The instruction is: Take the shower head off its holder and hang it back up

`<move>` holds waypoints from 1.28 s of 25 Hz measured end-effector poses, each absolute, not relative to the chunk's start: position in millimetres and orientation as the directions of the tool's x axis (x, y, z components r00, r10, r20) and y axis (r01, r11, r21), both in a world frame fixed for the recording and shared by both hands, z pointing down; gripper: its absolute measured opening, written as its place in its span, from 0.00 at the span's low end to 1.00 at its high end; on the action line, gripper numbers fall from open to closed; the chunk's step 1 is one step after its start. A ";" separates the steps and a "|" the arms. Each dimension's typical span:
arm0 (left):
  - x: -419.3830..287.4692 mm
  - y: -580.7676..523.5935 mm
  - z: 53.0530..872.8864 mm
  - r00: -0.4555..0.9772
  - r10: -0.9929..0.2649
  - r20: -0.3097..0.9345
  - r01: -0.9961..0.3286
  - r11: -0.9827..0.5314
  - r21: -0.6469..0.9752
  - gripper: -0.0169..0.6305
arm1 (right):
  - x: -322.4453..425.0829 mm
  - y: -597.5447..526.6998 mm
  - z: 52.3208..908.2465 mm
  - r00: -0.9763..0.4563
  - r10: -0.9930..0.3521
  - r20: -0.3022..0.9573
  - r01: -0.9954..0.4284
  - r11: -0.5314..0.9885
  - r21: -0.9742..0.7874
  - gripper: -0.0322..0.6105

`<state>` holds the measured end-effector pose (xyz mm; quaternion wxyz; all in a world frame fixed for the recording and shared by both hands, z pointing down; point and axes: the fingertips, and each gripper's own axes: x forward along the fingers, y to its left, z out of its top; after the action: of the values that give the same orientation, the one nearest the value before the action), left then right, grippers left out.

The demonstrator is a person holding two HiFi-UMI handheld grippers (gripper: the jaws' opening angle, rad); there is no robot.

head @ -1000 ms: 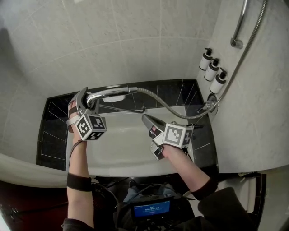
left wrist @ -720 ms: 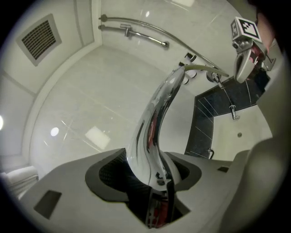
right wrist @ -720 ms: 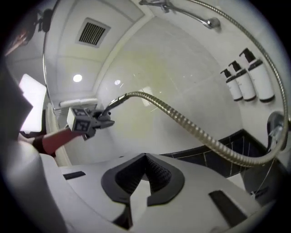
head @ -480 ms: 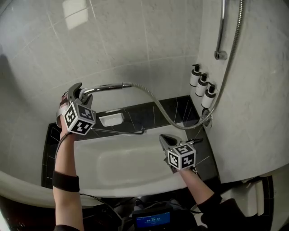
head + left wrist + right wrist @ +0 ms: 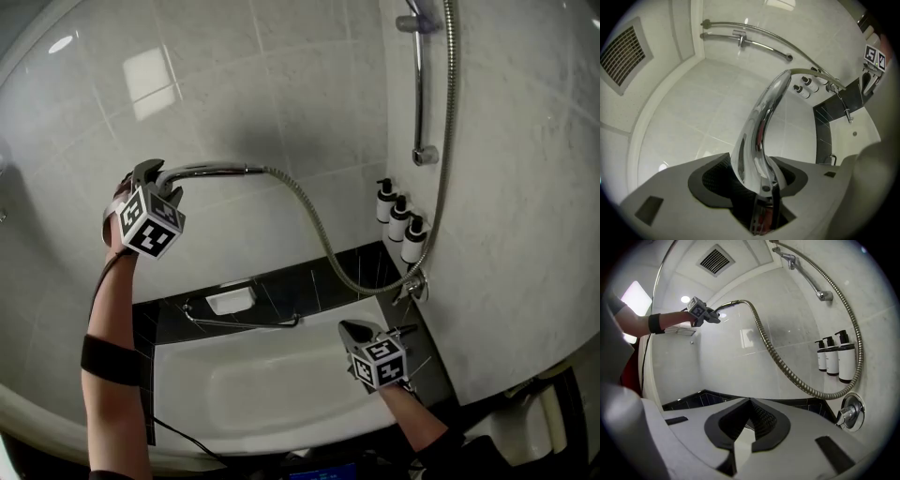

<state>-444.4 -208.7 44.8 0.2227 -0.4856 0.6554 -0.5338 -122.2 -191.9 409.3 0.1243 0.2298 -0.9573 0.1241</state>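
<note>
My left gripper [image 5: 150, 183] is shut on the chrome shower head [image 5: 211, 171], held high against the tiled wall at the left. In the left gripper view the shower head [image 5: 761, 126] runs up out of the jaws of the left gripper [image 5: 757, 161]. Its metal hose [image 5: 319, 234] sags down to the tap [image 5: 412, 284]. The holder [image 5: 412, 21] sits empty at the top of the wall rail [image 5: 419, 84], far to the right. Over the bathtub's right end, my right gripper [image 5: 356, 330] is shut with nothing in it, as the right gripper view shows at the right gripper [image 5: 750, 401].
A white bathtub [image 5: 281, 375] lies below with a black tiled ledge, a soap dish [image 5: 231, 300] and a grab bar [image 5: 244, 322]. Three dispenser bottles [image 5: 398, 220] hang on the right wall under the rail. A ceiling vent [image 5: 716, 260] is overhead.
My left gripper has carried the shower head well up the wall, pulling the hose with it. The right gripper has rolled and now sits lower and further right in the head view.
</note>
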 end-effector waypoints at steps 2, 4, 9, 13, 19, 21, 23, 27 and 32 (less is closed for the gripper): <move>-439.4 -220.3 19.4 -0.430 -0.877 0.215 -0.371 -0.045 -0.927 0.43 | -114.6 -193.1 411.7 -0.859 -0.414 0.299 -0.478 0.858 -0.185 0.08; -433.5 -232.0 -5.7 -0.429 -0.881 0.199 -0.346 -0.044 -0.937 0.43 | -107.8 -194.9 413.0 -0.855 -0.423 0.301 -0.488 0.852 -0.188 0.08; -412.5 -262.6 -58.5 -0.419 -0.890 0.181 -0.298 -0.053 -0.953 0.43 | -91.8 -202.4 409.2 -0.844 -0.444 0.300 -0.504 0.848 -0.163 0.08; -391.4 -288.2 -104.0 -0.406 -0.897 0.173 -0.268 -0.064 -0.961 0.43 | -78.9 -213.3 399.8 -0.832 -0.470 0.293 -0.525 0.838 -0.147 0.08; -363.1 -316.4 -165.5 -0.414 -0.894 0.174 -0.206 -0.094 -0.974 0.43 | -63.5 -223.4 397.1 -0.835 -0.480 0.269 -0.528 0.837 -0.145 0.08; -350.1 -326.1 -185.9 -0.415 -0.894 0.169 -0.183 -0.100 -0.978 0.43 | -55.1 -228.6 397.2 -0.826 -0.493 0.272 -0.543 0.827 -0.149 0.08; -336.2 -335.3 -206.8 -0.414 -0.896 0.161 -0.165 -0.100 -0.981 0.43 | -48.5 -233.3 398.8 -0.821 -0.501 0.274 -0.552 0.819 -0.155 0.08; -312.5 -349.1 -249.4 -0.409 -0.903 0.132 -0.150 -0.076 -0.986 0.43 | -37.7 -243.4 398.4 -0.810 -0.517 0.277 -0.568 0.808 -0.155 0.08; -278.3 -352.8 -294.0 -0.435 -0.898 0.069 -0.081 -0.037 -0.996 0.43 | -25.0 -255.4 399.3 -0.788 -0.535 0.303 -0.590 0.798 -0.124 0.08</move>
<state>-278.3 -352.8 -294.0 0.3434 -0.4058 0.6030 -0.5948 -25.0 -255.4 399.3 0.1275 0.2994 -0.9396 0.1065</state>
